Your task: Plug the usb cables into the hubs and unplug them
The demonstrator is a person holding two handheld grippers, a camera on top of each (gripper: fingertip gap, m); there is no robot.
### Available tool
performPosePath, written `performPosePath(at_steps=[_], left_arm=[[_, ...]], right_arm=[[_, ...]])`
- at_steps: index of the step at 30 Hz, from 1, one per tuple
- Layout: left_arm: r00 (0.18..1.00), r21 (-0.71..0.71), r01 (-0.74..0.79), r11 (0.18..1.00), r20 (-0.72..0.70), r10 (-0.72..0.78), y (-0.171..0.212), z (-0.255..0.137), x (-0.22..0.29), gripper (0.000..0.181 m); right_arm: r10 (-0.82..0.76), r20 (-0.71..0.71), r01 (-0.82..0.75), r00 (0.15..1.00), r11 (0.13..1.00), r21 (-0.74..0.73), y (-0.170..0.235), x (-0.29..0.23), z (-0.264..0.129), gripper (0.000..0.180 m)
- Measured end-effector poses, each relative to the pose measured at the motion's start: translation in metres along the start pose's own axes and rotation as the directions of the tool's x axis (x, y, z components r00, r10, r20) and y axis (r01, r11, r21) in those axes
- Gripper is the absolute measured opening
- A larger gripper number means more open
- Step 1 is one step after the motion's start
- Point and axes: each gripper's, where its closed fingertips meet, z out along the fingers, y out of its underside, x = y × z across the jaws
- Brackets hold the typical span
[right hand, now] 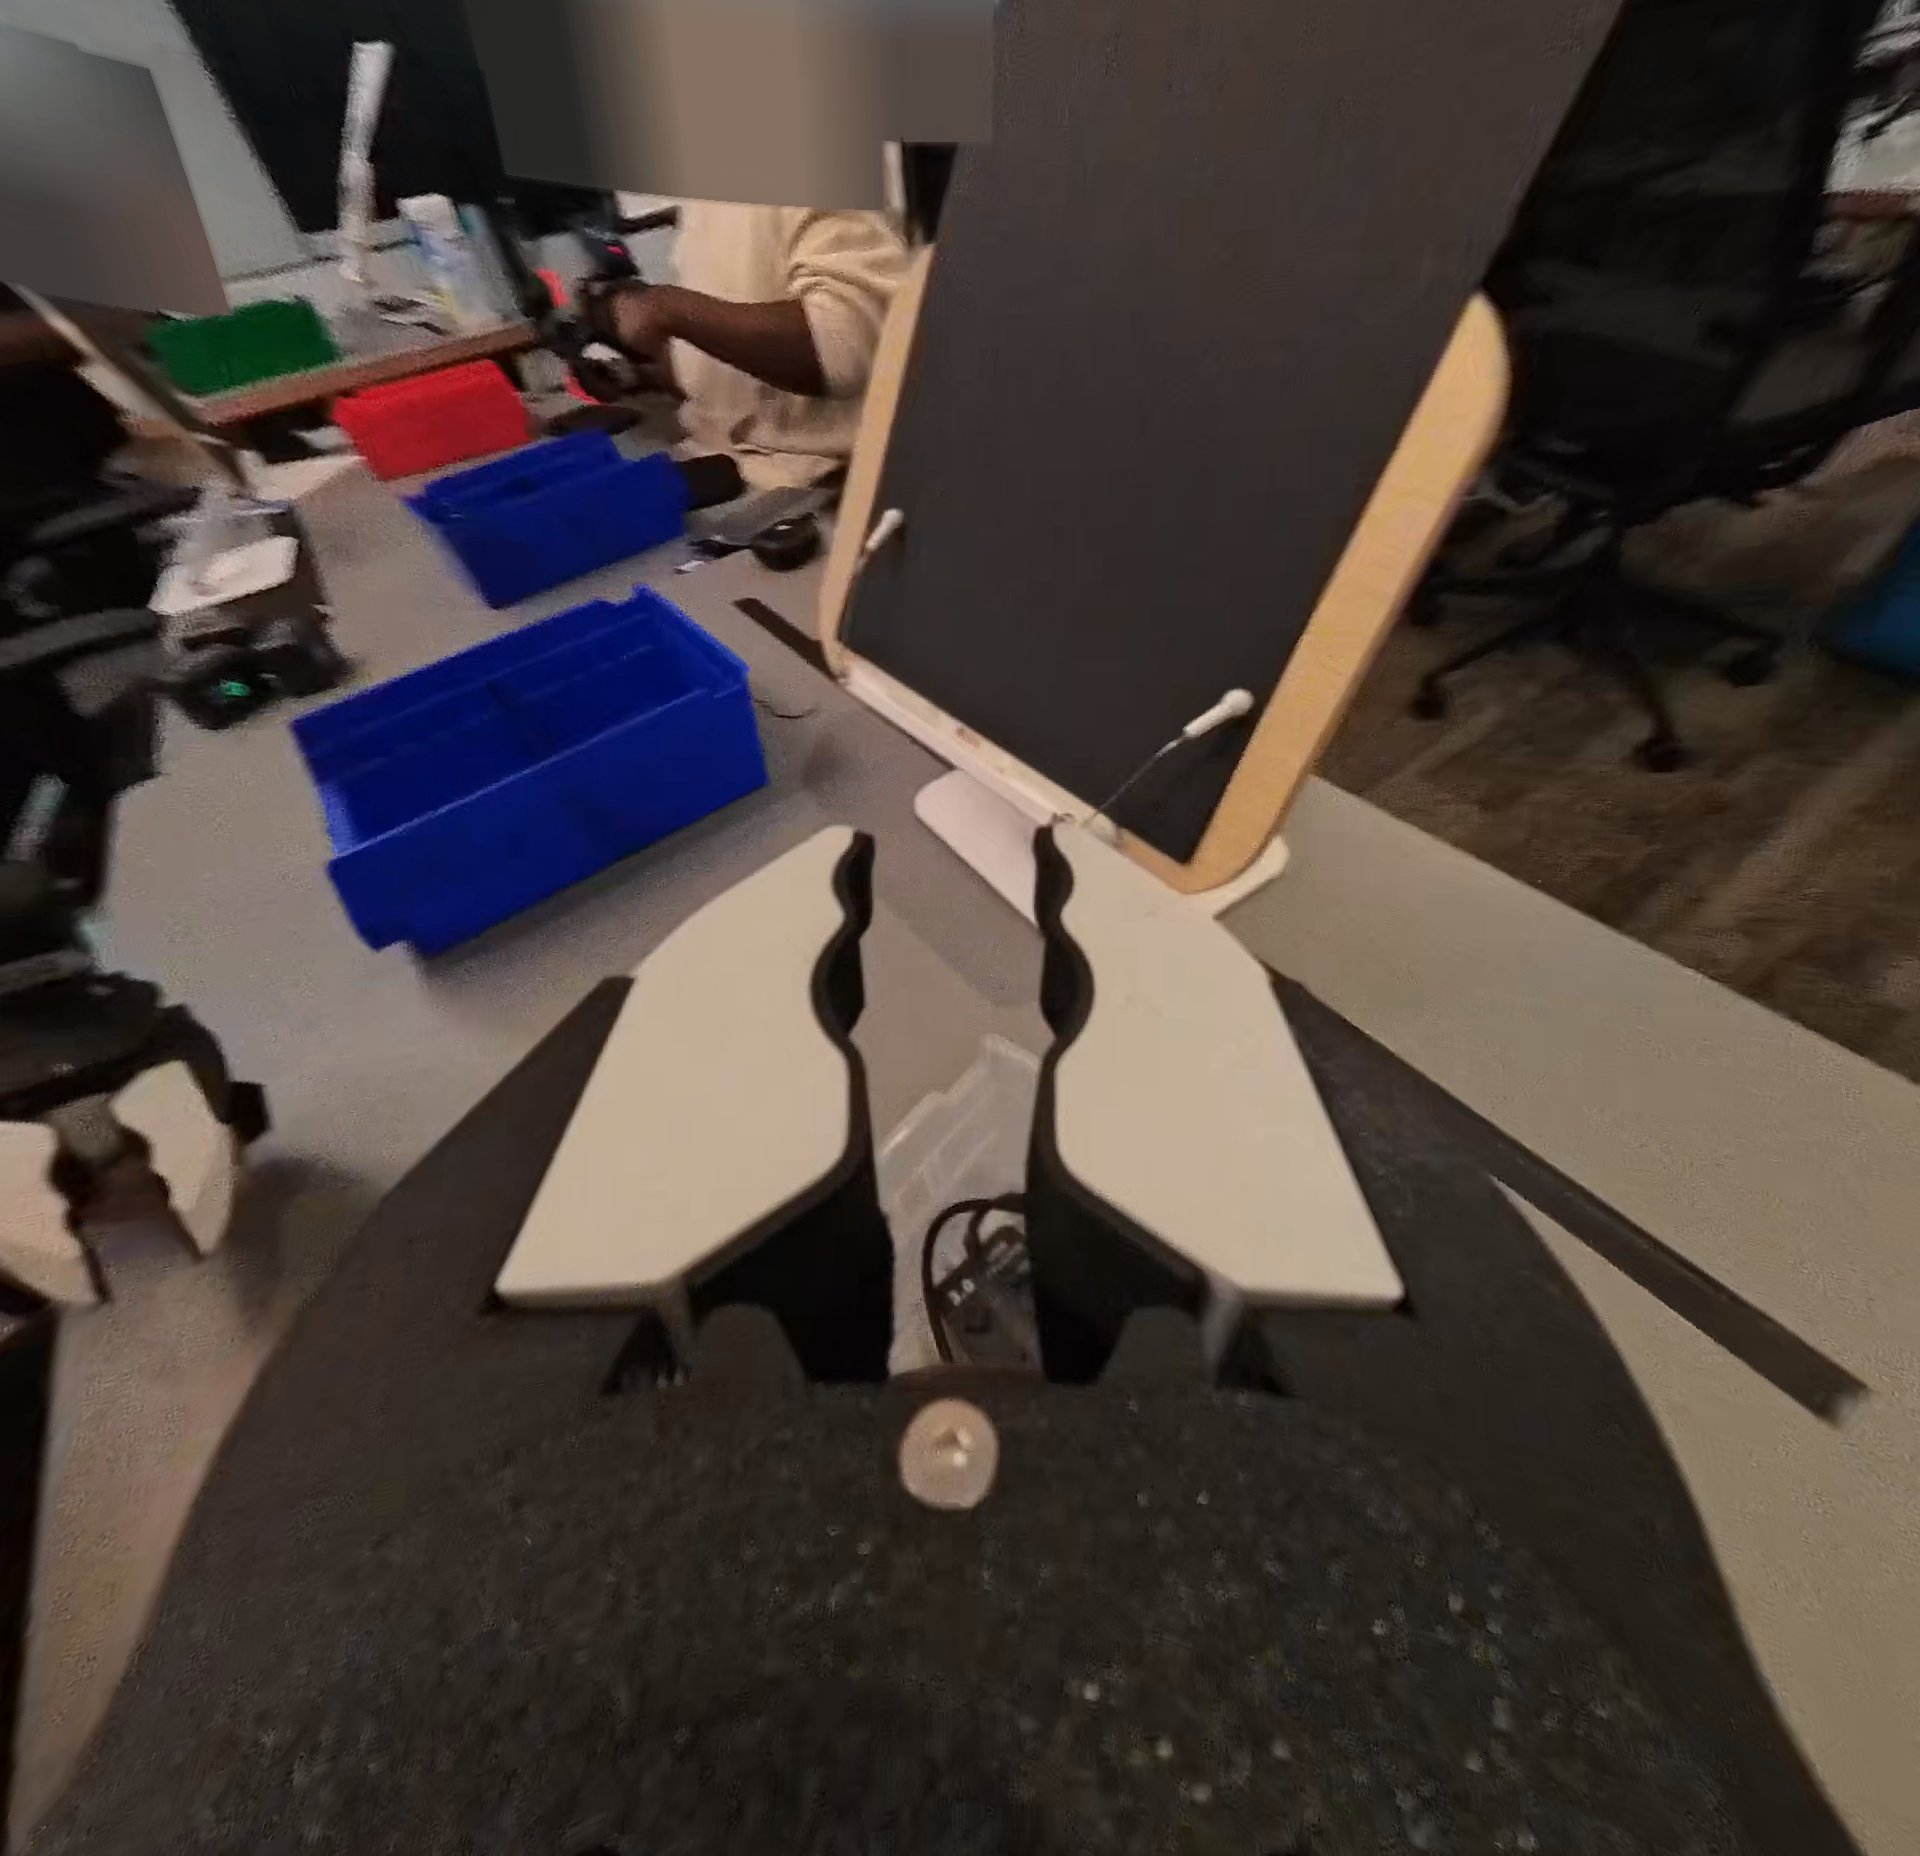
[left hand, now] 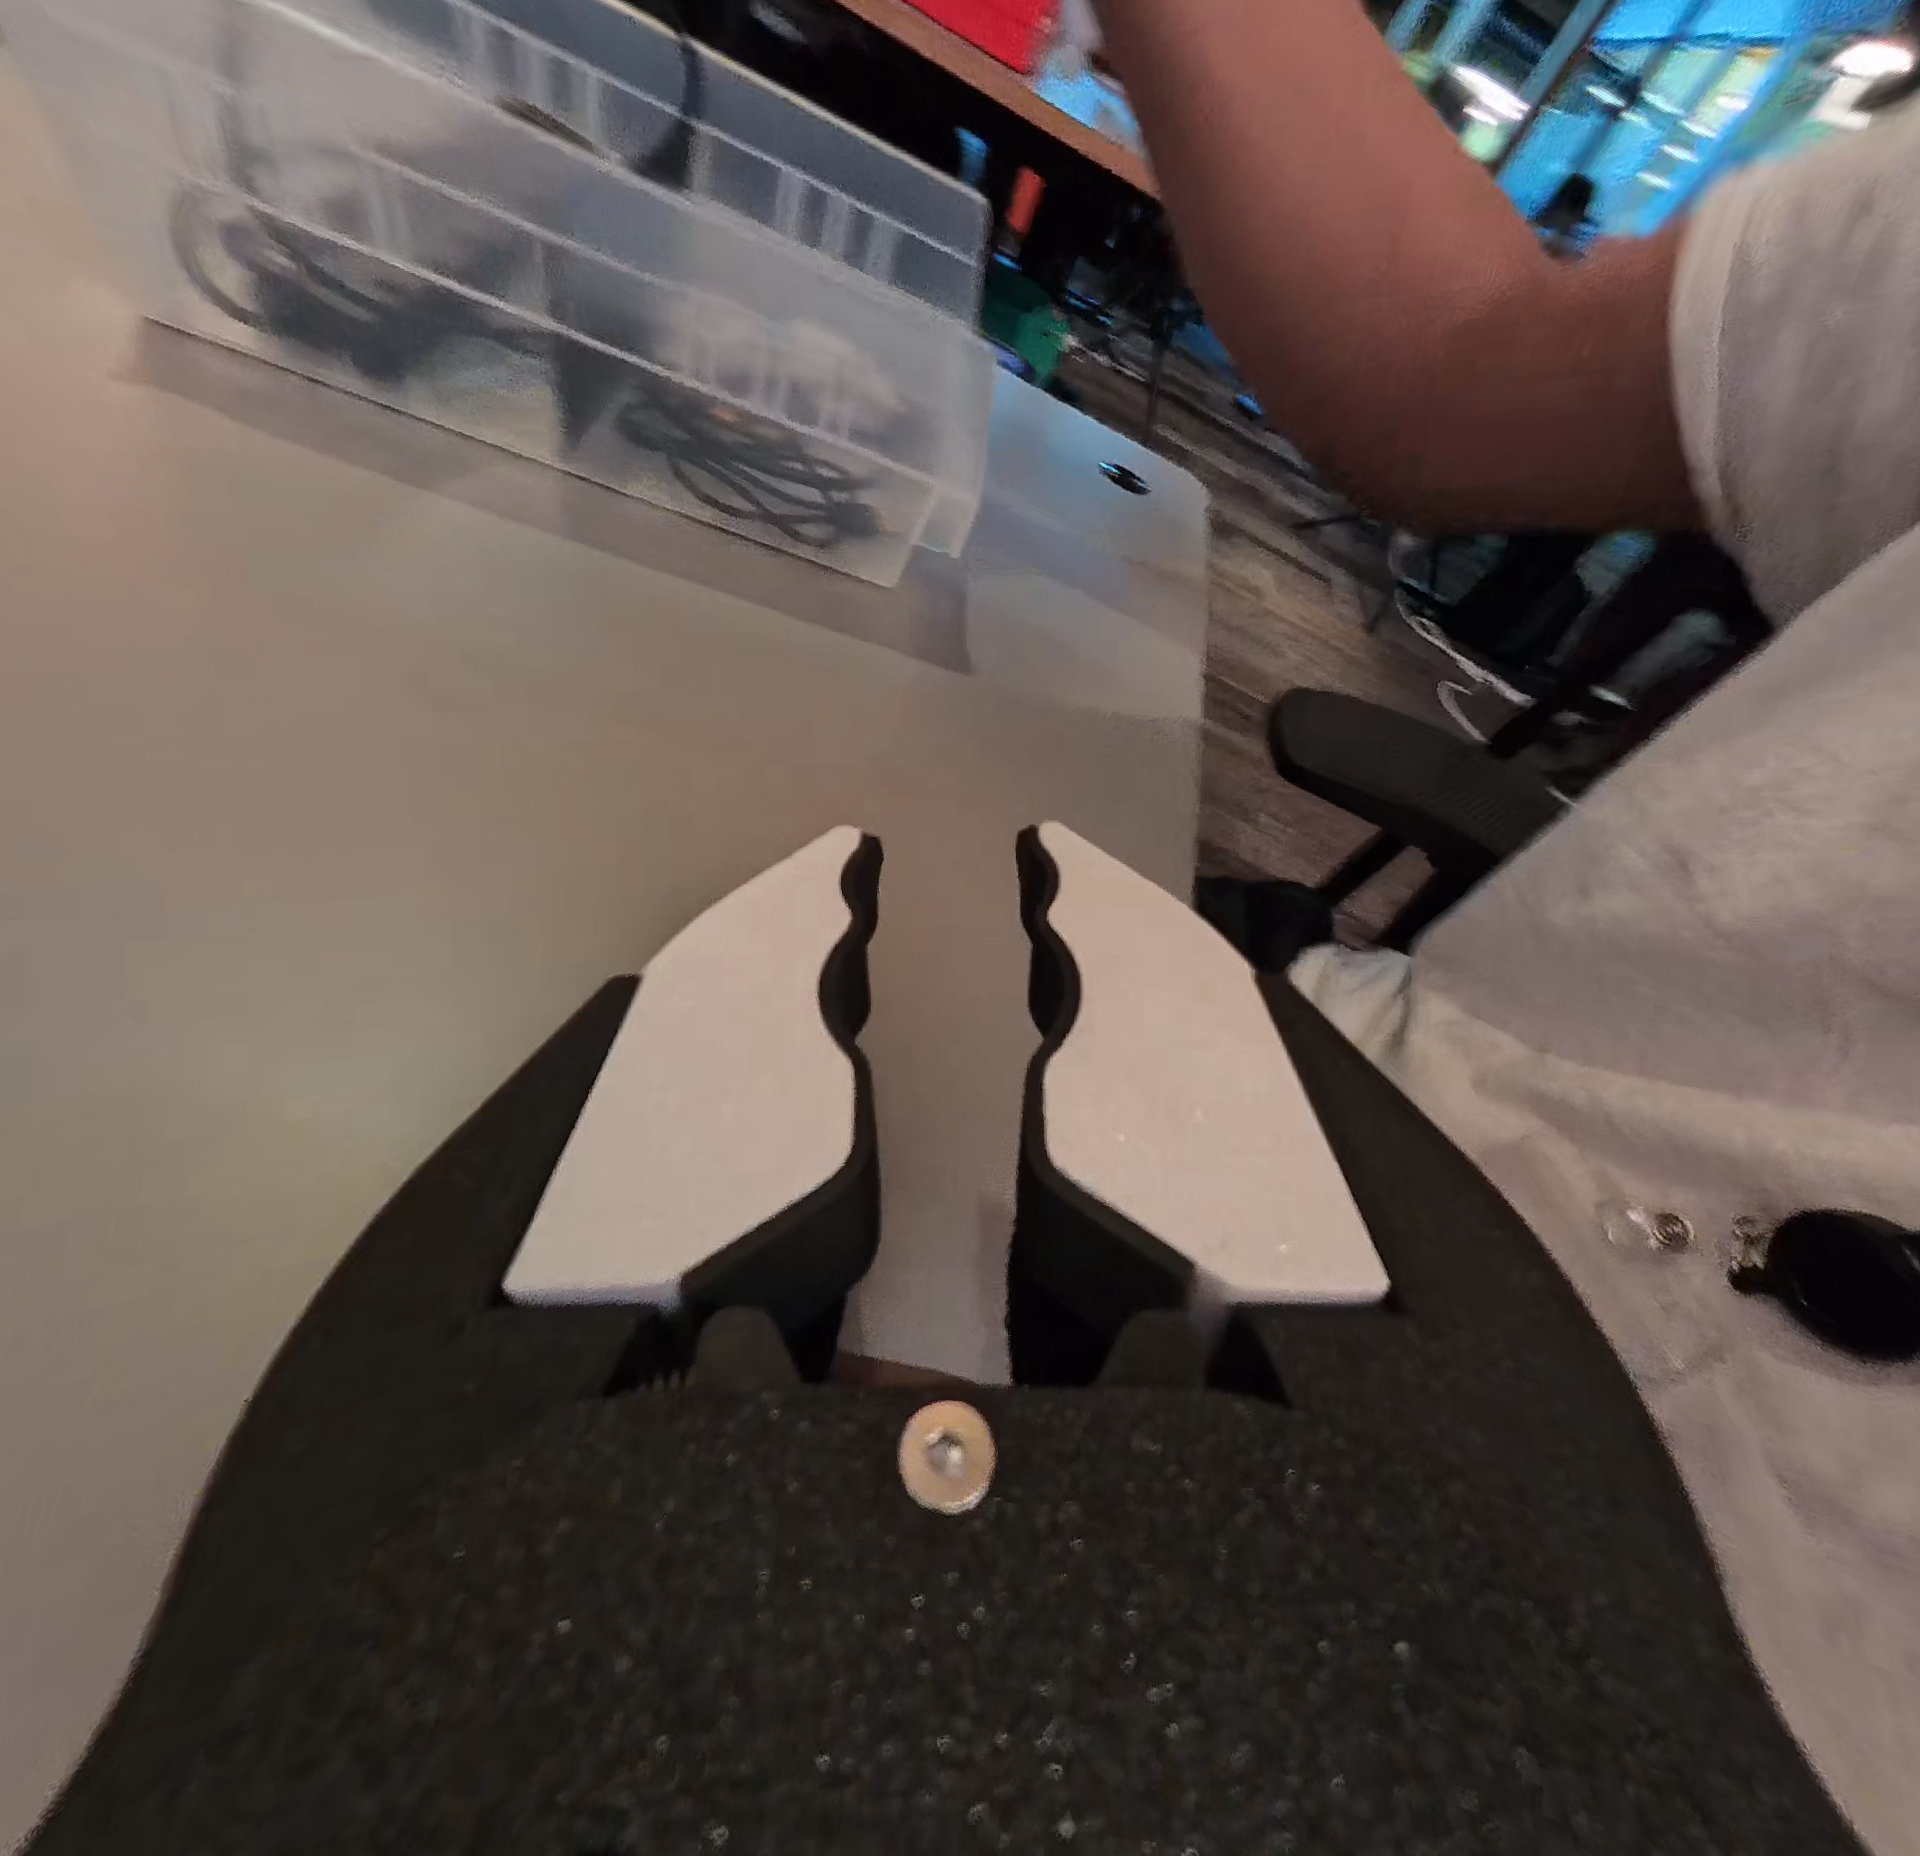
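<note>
My left gripper (left hand: 949, 845) is open and empty above the pale table (left hand: 364, 819). A clear plastic organiser (left hand: 582, 279) lies ahead and to the left of it. Coiled black cables (left hand: 758, 476) and whitish pieces lie in its compartments. My right gripper (right hand: 954, 850) is open and empty above the grey table (right hand: 1507, 1027). Below it, between its fingers, I see a corner of a clear plastic box (right hand: 961, 1120) with a black cable and a dark hub-like piece (right hand: 987, 1276) inside. The left gripper also shows at the left edge of the right wrist view (right hand: 114, 1193).
Two blue bins (right hand: 540, 767) stand ahead to the left, with a red bin (right hand: 431, 419) and a green bin (right hand: 239, 346) farther off. A dark divider panel with a wooden rim (right hand: 1174, 404) stands ahead. The operator's arm (left hand: 1351, 279) and white shirt fill the right. Another person sits beyond.
</note>
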Motion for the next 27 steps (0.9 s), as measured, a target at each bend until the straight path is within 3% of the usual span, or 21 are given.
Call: performPosePath(at_steps=[2, 5, 7, 9, 10, 12, 14, 16, 20, 27], left_arm=[[0.991, 0.061, 0.004, 0.998, 0.135, -0.012, -0.011, -0.025, -0.014, 0.025], [0.922, 0.221, 0.024, 0.975, 0.373, -0.107, -0.02, -0.087, -0.032, 0.025], [0.775, 0.302, 0.001, 0.953, 0.603, -0.192, -0.01, -0.146, -0.048, 0.025], [0.55, 0.239, -0.032, 0.97, 0.815, -0.183, 0.015, -0.203, -0.059, 0.026], [0.448, 0.18, -0.035, 0.983, 0.882, -0.145, 0.027, -0.226, -0.061, 0.026], [0.333, 0.125, -0.056, 0.991, 0.938, -0.1, 0.043, -0.255, -0.062, 0.029], [0.324, 0.154, -0.054, 0.987, 0.937, -0.128, 0.053, -0.266, -0.066, 0.036], [0.365, 0.199, -0.017, 0.98, 0.914, -0.179, 0.062, -0.263, -0.073, 0.042], [0.423, 0.238, 0.12, 0.964, 0.866, -0.266, 0.078, -0.251, -0.085, 0.043], [0.422, 0.209, 0.11, 0.972, 0.875, -0.236, 0.075, -0.247, -0.078, 0.041]], right_arm=[[-0.072, -0.157, 0.073, 0.985, 0.997, -0.005, 0.008, -0.016, -0.03, 0.035], [-0.134, -0.412, 0.127, 0.901, 0.991, -0.044, 0.053, -0.028, -0.077, 0.048], [-0.122, -0.552, 0.101, 0.825, 0.993, -0.068, 0.098, -0.032, -0.105, 0.05], [-0.067, -0.581, -0.01, 0.811, 0.992, -0.128, 0.155, -0.046, -0.118, 0.056], [-0.021, -0.603, -0.071, 0.797, 0.989, -0.128, 0.179, -0.051, -0.122, 0.056], [0.042, -0.651, -0.133, 0.758, 0.987, -0.092, 0.213, -0.059, -0.129, 0.055], [0.073, -0.691, -0.163, 0.719, 0.984, -0.066, 0.234, -0.064, -0.133, 0.053], [0.054, -0.724, -0.148, 0.688, 0.987, -0.067, 0.247, -0.067, -0.135, 0.052], [0.069, -0.684, -0.15, 0.726, 0.987, -0.059, 0.251, -0.078, -0.129, 0.051], [-0.037, -0.719, -0.087, 0.694, 0.987, -0.134, 0.264, -0.07, -0.136, 0.048]])
